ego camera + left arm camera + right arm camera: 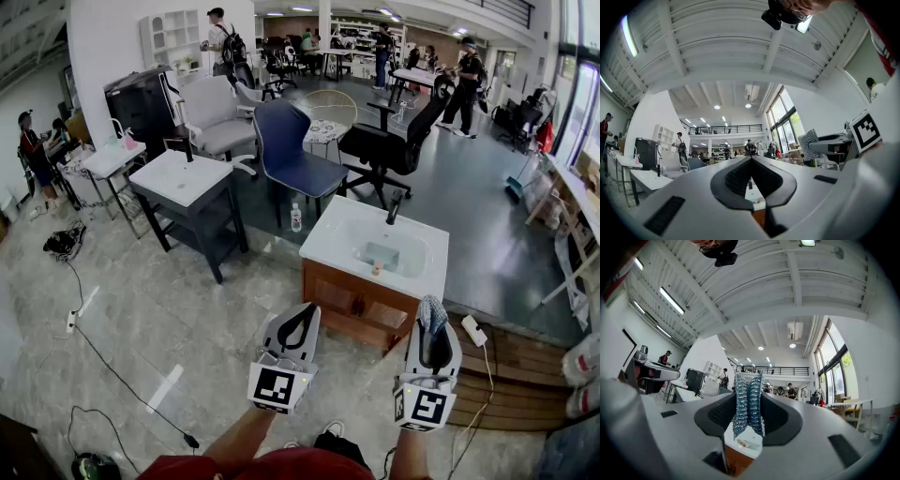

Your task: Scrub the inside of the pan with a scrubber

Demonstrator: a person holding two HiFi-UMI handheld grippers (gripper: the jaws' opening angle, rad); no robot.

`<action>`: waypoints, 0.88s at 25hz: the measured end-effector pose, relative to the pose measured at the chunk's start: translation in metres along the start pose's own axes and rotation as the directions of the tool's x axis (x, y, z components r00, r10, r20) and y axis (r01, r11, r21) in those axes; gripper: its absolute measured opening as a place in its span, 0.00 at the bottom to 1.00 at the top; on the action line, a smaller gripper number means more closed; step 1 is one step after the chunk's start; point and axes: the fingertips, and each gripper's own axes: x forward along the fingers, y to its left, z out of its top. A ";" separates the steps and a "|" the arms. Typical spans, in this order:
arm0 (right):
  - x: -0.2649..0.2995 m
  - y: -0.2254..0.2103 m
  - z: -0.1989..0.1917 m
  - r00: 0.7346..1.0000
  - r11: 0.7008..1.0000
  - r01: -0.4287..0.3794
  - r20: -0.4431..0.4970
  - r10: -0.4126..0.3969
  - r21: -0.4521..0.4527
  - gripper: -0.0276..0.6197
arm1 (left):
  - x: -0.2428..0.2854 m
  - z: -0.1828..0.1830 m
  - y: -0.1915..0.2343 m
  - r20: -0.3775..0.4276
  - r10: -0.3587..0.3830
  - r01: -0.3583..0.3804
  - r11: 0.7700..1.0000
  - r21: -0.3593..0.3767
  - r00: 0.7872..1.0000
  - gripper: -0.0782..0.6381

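My right gripper [430,316] is shut on a silvery-blue mesh scrubber [432,310], which sticks up as a folded wad between the jaws in the right gripper view [748,404]. My left gripper [299,322] is shut with nothing in it; its dark pads [740,174] meet at the tip. Both grippers are held up side by side, short of a white sink [328,246] on a wooden cabinet [349,298]. I see no pan in any view. A small pale object [377,269] lies at the basin's near edge.
A black faucet [394,208] stands at the sink's back. A second sink on a dark stand [184,180] is to the left, with a blue chair [292,155] and a bottle [295,217] behind. Cables [103,356] cross the floor. A power strip [474,330] lies on the wooden platform [511,370] to the right.
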 end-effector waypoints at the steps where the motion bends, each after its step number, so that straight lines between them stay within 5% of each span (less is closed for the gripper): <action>1: 0.000 0.000 0.000 1.000 1.000 0.000 0.000 0.000 -0.002 0.31 | 0.000 0.000 0.001 0.002 0.000 0.000 1.000 -0.003 1.000 0.13; 22: 0.018 -0.028 -0.020 1.000 0.999 -0.002 0.011 0.001 0.047 0.31 | 0.034 -0.013 -0.012 -0.019 -0.001 0.001 1.000 -0.002 1.000 0.13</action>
